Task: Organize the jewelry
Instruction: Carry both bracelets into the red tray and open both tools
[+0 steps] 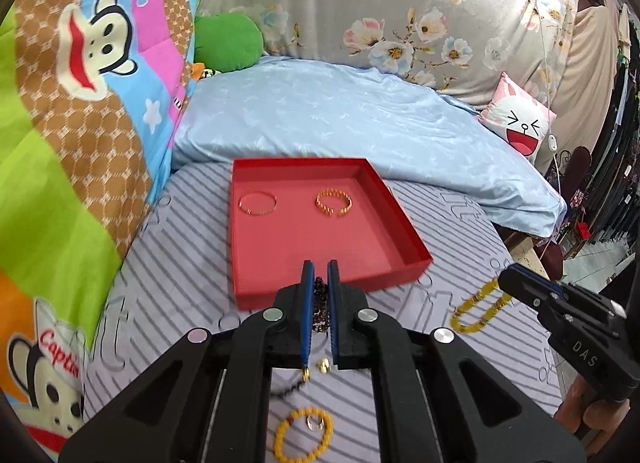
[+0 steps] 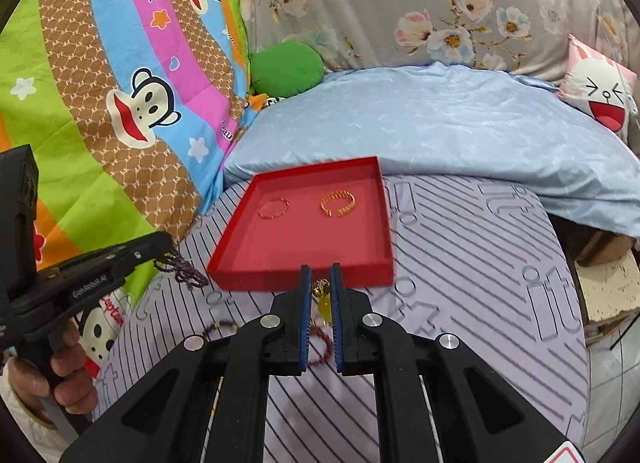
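In front of my grippers stands the red tray on the striped mattress, and its low near wall is the only step I must pass over. Inside, the near half of the tray floor is bare. At the far side lie a thin bangle and a gold bracelet, apart from each other, with free floor between them. Behind the far edge rises the blue pillow, close to the tray. Along the left edge of the mattress the cartoon quilt stands like a wall. To the right of the tray the mattress is open up to its right edge.
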Demonstrator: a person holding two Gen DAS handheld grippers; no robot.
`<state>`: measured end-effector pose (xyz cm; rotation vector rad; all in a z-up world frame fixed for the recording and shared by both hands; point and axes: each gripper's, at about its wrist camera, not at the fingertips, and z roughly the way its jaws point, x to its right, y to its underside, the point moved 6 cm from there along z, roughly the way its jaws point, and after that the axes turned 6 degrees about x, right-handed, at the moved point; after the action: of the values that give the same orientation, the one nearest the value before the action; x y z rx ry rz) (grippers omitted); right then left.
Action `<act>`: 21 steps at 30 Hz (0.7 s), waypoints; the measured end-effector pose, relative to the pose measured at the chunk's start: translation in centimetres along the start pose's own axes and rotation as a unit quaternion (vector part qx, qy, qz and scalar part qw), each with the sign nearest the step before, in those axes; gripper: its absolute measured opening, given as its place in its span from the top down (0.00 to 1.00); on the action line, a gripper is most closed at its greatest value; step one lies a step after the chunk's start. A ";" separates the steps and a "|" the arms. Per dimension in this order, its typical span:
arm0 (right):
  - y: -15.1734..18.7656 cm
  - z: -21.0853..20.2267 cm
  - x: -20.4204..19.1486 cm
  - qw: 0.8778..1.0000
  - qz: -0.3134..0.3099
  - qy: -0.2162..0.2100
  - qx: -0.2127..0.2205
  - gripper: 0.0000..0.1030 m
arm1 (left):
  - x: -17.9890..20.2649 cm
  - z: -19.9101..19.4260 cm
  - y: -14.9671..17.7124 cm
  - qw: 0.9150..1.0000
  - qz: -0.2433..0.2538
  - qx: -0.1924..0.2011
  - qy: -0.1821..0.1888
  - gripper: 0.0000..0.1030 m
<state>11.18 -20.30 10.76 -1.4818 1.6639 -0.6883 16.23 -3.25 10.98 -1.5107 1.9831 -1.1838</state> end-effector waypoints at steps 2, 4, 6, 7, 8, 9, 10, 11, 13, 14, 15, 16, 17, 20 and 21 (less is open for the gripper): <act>-1.0 1.2 -0.3 1.000 -0.005 -0.002 -0.001 0.92 | -0.3 1.4 -1.1 1.000 -0.001 -0.002 0.001 0.94; -2.2 3.0 -0.6 1.000 -0.004 -0.011 -0.003 0.92 | -0.7 2.6 -1.9 1.000 -0.002 -0.004 -0.001 0.94; -3.2 4.8 -0.9 1.000 -0.004 -0.016 -0.007 0.92 | -1.1 4.0 -2.8 1.000 -0.004 -0.006 0.001 0.94; -3.8 5.9 -1.1 1.000 -0.002 -0.020 -0.011 0.92 | -1.3 4.7 -3.2 1.000 -0.006 -0.008 0.000 0.94; -4.1 6.9 -1.2 1.000 0.002 -0.025 -0.015 0.92 | -1.5 5.3 -3.4 1.000 -0.008 -0.010 0.001 0.94; -4.5 7.9 -1.3 0.999 0.006 -0.031 -0.019 0.92 | -2.0 6.3 -3.8 1.000 -0.016 -0.015 0.003 0.94; -4.8 9.0 -1.5 0.999 0.010 -0.036 -0.024 0.92 | -2.2 6.9 -4.0 1.000 -0.019 -0.020 0.004 0.94; -5.1 10.3 -1.6 0.999 0.016 -0.041 -0.030 0.92 | -2.6 7.8 -4.2 0.999 -0.021 -0.028 0.005 0.94; -5.1 12.3 -1.8 0.998 0.026 -0.049 -0.042 0.92 | -3.2 9.3 -4.4 0.999 -0.019 -0.035 -0.001 0.94; -5.1 13.2 -1.9 0.997 0.032 -0.055 -0.049 0.92 | -3.3 9.7 -4.4 0.999 -0.018 -0.038 -0.003 0.94; -4.9 14.1 -2.1 0.996 0.036 -0.061 -0.058 0.92 | -3.6 10.4 -4.3 0.999 -0.018 -0.044 -0.003 0.94; -4.5 15.1 -2.3 0.995 0.037 -0.066 -0.067 0.92 | -3.7 11.0 -4.2 0.999 -0.018 -0.049 -0.002 0.94; -4.2 16.0 -2.4 0.995 0.033 -0.066 -0.074 0.92 | -3.9 11.6 -4.1 0.998 -0.017 -0.053 -0.003 0.94; -3.0 18.4 -1.8 0.994 0.024 -0.053 -0.094 0.92 | -4.3 13.7 -3.6 0.997 -0.014 -0.069 -0.006 0.94; -2.7 19.2 -1.3 0.994 0.023 -0.043 -0.098 0.92 | -4.3 14.2 -3.5 0.997 -0.014 -0.074 -0.006 0.94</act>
<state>28.71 -17.46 2.84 -1.5811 1.7340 -0.4395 30.07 -5.05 4.78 -1.6173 2.0891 -1.0568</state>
